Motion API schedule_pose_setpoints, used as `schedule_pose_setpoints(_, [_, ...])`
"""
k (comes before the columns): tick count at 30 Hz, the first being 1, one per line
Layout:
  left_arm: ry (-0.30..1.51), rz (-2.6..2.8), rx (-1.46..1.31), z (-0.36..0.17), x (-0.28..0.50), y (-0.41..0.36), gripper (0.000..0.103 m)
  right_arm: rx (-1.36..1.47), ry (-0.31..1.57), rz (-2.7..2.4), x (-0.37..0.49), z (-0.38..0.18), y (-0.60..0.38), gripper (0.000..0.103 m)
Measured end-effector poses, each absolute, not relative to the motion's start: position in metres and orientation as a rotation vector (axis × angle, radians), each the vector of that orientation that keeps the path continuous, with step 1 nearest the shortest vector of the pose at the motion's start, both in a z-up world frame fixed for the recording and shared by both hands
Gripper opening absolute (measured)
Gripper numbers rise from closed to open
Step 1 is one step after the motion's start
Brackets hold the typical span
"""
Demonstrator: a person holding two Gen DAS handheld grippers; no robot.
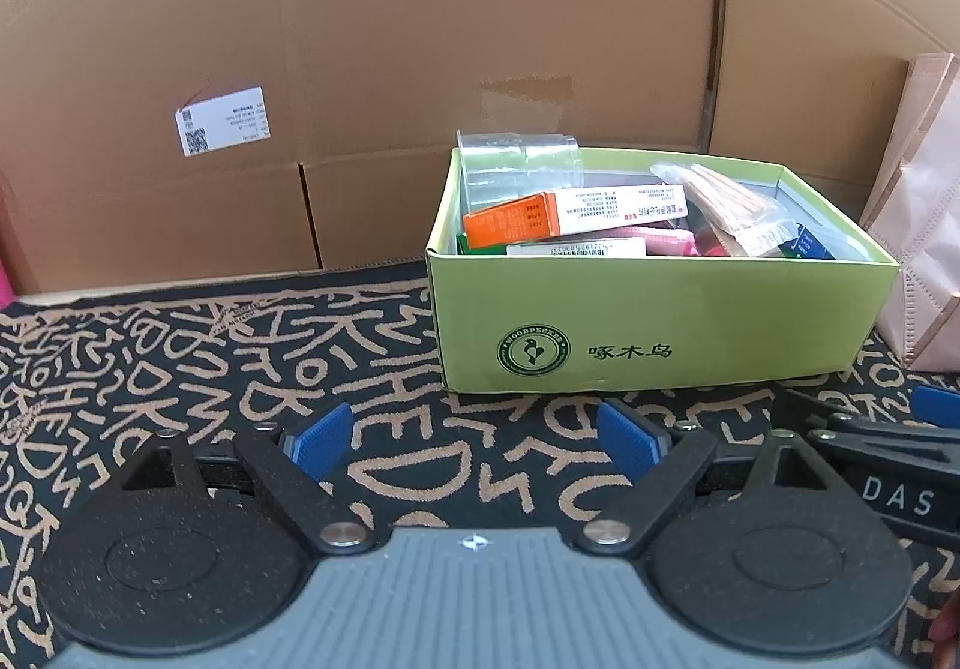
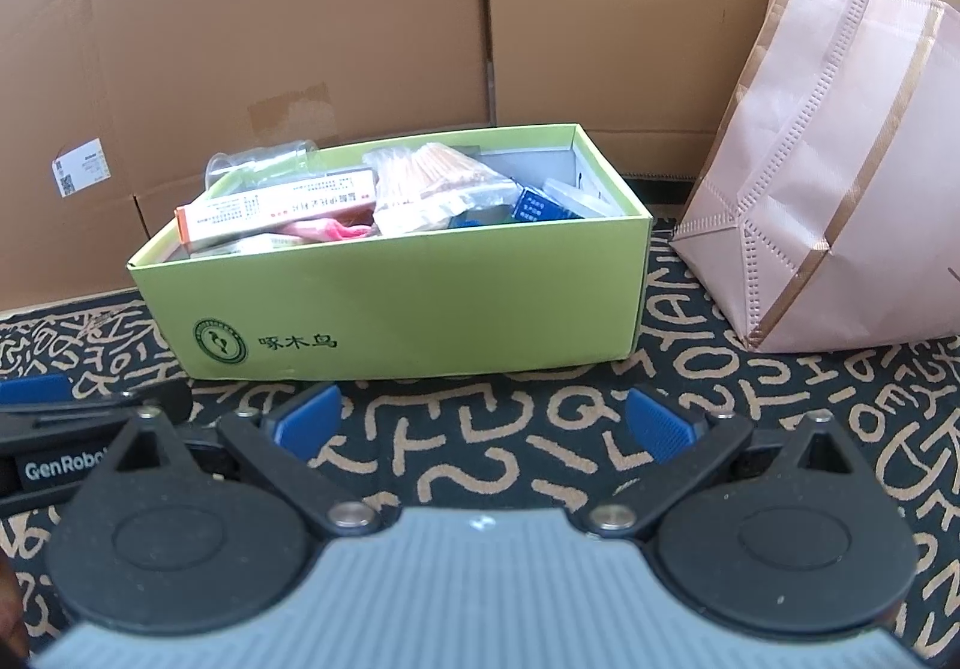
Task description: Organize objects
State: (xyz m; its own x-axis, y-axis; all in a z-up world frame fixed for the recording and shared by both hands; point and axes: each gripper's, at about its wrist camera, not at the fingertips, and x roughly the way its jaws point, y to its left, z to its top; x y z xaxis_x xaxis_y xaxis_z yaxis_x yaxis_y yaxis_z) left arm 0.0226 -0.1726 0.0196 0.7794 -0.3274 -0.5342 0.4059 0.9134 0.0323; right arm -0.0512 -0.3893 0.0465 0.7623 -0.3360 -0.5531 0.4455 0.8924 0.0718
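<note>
A green cardboard box (image 1: 660,321) stands on a patterned black and tan mat; it also shows in the right wrist view (image 2: 420,309). It holds an orange and white medicine carton (image 1: 540,216) (image 2: 270,213), a bag of cotton swabs (image 1: 729,207) (image 2: 432,177), a clear plastic cup (image 1: 519,165) (image 2: 258,159), a pink item (image 2: 336,231) and a blue packet (image 2: 534,204). My left gripper (image 1: 474,438) is open and empty, low over the mat in front of the box. My right gripper (image 2: 483,420) is open and empty, just right of the left one.
A pink non-woven bag (image 2: 840,177) stands right of the box, its edge showing in the left wrist view (image 1: 927,225). Large brown cartons (image 1: 360,69) (image 2: 360,9) form a wall behind. The mat (image 1: 180,357) (image 2: 780,399) extends left and right.
</note>
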Motion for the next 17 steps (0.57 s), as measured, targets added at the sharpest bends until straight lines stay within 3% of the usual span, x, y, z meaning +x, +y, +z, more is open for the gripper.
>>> schedule_pose_setpoints(3, [0.533,-0.376,0.148,0.0196,0.0219,-0.1719,0.098,0.203,0.562,-0.427,-0.0511,0.046,-0.3893,0.103])
schedule_pose_setpoints(17, [0.534,-0.392,0.139,0.0199,0.0222,-0.1708,0.098,0.214,0.567,-0.425,-0.0517,0.0433,-0.3933,0.103])
